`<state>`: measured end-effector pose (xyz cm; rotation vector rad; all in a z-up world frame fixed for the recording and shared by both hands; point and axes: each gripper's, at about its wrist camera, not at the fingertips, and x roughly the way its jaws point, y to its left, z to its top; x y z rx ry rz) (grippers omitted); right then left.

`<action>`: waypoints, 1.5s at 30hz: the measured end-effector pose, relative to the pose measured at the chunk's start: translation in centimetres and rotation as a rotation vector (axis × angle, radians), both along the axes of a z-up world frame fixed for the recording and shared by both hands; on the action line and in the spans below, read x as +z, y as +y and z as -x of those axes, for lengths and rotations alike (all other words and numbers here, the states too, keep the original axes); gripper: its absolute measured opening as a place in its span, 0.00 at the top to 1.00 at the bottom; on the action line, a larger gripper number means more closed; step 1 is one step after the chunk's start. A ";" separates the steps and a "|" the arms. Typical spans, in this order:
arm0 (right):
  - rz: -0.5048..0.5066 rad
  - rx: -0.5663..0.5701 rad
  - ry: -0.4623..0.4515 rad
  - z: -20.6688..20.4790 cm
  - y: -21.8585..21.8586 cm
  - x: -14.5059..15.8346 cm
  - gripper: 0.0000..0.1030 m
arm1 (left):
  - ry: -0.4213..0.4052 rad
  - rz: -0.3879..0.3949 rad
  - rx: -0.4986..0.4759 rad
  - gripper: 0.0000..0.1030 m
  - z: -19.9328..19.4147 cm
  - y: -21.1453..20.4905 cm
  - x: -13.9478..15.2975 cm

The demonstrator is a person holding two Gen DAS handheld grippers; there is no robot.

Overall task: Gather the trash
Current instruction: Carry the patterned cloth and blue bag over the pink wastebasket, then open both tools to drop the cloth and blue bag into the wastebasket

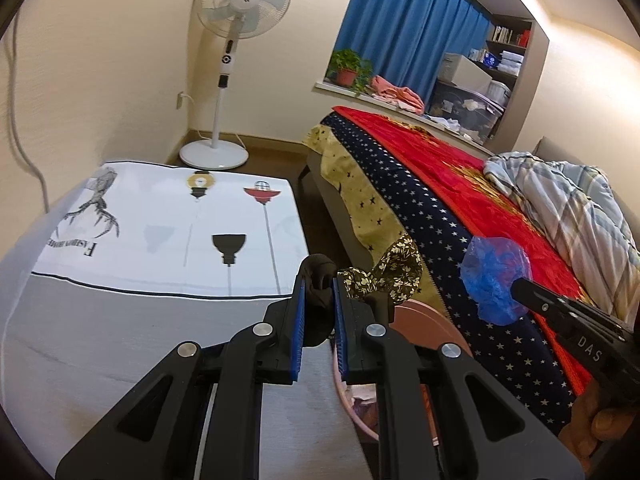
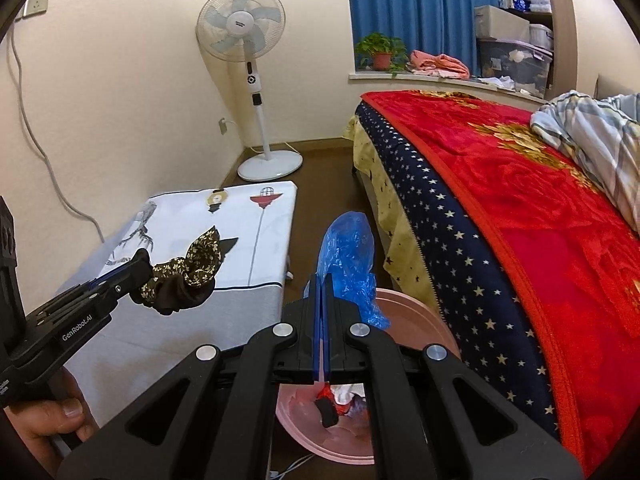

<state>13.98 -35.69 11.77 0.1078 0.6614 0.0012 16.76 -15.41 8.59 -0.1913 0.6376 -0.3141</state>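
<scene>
My left gripper (image 1: 319, 280) is shut on a dark floral cloth scrunchie (image 1: 394, 274), held above the gap between table and bed; it also shows in the right wrist view (image 2: 188, 276). My right gripper (image 2: 323, 280) is shut on a crumpled blue plastic bag (image 2: 350, 256), held over a pink bin (image 2: 416, 320). The bag also shows in the left wrist view (image 1: 494, 280), with the right gripper (image 1: 520, 286) behind it. The pink bin (image 1: 424, 320) sits on the floor below both grippers and holds some scraps (image 2: 336, 400).
A low table with a printed white cloth (image 1: 160, 220) stands at the left. A bed with a red blanket (image 2: 520, 200) and a striped quilt (image 2: 592, 136) fills the right. A white standing fan (image 2: 248, 40) is in the far corner. A cable (image 2: 48, 160) hangs down the wall.
</scene>
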 end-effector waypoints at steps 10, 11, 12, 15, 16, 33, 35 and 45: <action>0.040 -0.031 0.021 0.3 -1.6 -0.5 0.99 | 0.016 0.004 -0.050 0.87 -0.2 -3.3 -0.5; 0.042 -0.033 0.023 0.3 -1.7 -0.6 0.99 | 0.018 0.003 -0.055 0.87 -0.2 -3.6 -0.6; 0.044 -0.036 0.024 0.3 -1.8 -0.6 0.99 | 0.019 0.001 -0.059 0.87 -0.2 -3.9 -0.6; 0.048 -0.044 0.031 0.4 -2.2 -0.8 0.99 | 0.026 -0.005 -0.070 0.87 -0.2 -4.7 -0.8; 0.048 -0.047 0.033 0.4 -2.4 -0.8 0.99 | 0.028 -0.007 -0.073 0.87 -0.3 -4.9 -0.9; 0.044 -0.072 0.073 0.4 -3.7 -1.6 0.99 | 0.093 -0.069 -0.097 0.87 -1.2 -7.6 -3.1; 0.048 -0.072 0.079 0.4 -3.7 -1.7 0.99 | 0.094 -0.076 -0.103 0.87 -1.2 -7.8 -3.2; 0.038 -0.169 0.068 1.0 -5.2 -1.5 0.37 | 0.109 0.012 -0.132 0.55 -1.1 -7.3 -3.2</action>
